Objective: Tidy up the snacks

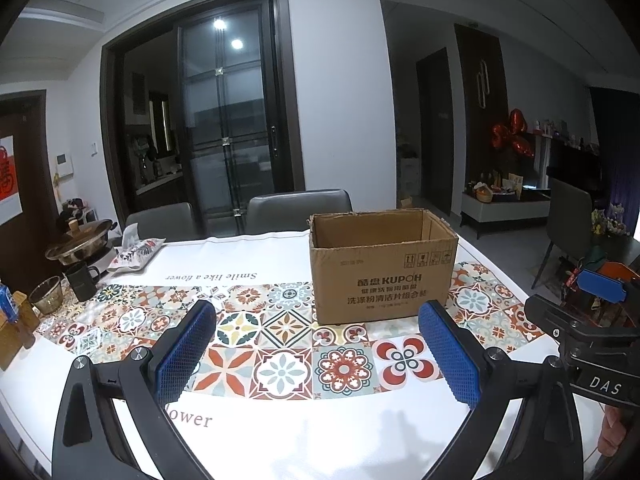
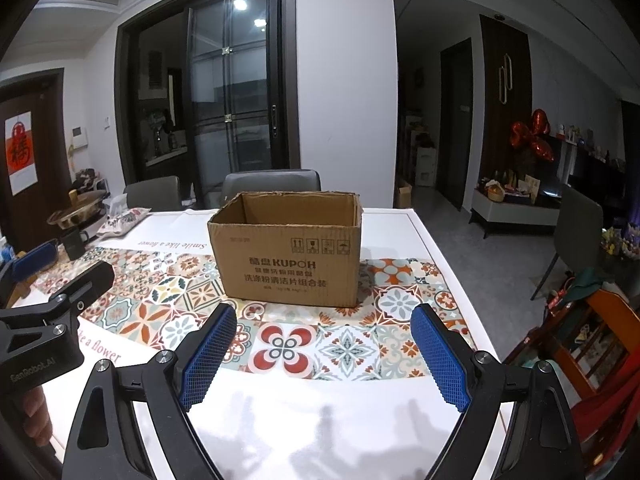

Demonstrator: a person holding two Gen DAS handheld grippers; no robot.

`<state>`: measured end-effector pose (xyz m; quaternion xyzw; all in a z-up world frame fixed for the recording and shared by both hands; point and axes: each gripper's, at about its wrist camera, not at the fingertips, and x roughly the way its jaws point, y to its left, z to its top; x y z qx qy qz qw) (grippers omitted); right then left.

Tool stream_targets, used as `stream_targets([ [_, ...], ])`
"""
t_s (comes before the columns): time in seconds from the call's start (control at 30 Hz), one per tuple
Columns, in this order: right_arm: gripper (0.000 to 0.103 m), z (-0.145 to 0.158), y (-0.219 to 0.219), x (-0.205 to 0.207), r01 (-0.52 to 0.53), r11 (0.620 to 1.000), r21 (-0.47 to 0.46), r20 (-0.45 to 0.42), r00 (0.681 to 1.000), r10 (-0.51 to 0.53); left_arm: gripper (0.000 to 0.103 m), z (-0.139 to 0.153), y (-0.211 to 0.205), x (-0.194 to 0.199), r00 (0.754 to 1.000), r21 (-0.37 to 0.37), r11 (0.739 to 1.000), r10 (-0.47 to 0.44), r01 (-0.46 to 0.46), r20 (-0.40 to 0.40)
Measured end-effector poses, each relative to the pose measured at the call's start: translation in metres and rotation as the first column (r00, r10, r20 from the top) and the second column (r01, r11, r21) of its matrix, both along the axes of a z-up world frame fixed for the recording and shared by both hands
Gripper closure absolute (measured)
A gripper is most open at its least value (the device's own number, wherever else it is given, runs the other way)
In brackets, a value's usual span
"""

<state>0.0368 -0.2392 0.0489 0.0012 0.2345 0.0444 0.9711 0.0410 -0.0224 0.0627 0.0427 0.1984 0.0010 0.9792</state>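
An open brown cardboard box [image 1: 382, 276] printed KUPOH stands on the patterned tablecloth [image 1: 280, 360], its flaps up and its inside hidden from here. My left gripper [image 1: 318, 334] hovers in front of the box and a little to its left, open, with nothing between its blue pads [image 1: 184, 350]. In the right wrist view the same box [image 2: 288, 252] sits straight ahead, and my right gripper [image 2: 324, 338] is open and empty just short of it. A flowered snack bag [image 1: 138, 254] lies at the table's far left. Each gripper shows at the edge of the other's view.
A metal pot [image 1: 80, 242], a black mug [image 1: 82, 280] and a glass bowl [image 1: 47, 294] crowd the left end of the table. Two grey chairs [image 1: 296, 210] stand behind it. An orange wooden chair [image 2: 592, 344] is close at the right edge.
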Motion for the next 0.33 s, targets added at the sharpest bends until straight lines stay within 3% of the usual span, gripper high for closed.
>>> stream_targets([
  [0.33,0.013,-0.0012,0.0024,0.0008,0.002,1.0,-0.004,-0.003,1.0,-0.002,0.0,-0.0017,-0.0006,0.0017,1.0,-0.01,1.0,-0.006,0.006,-0.02],
])
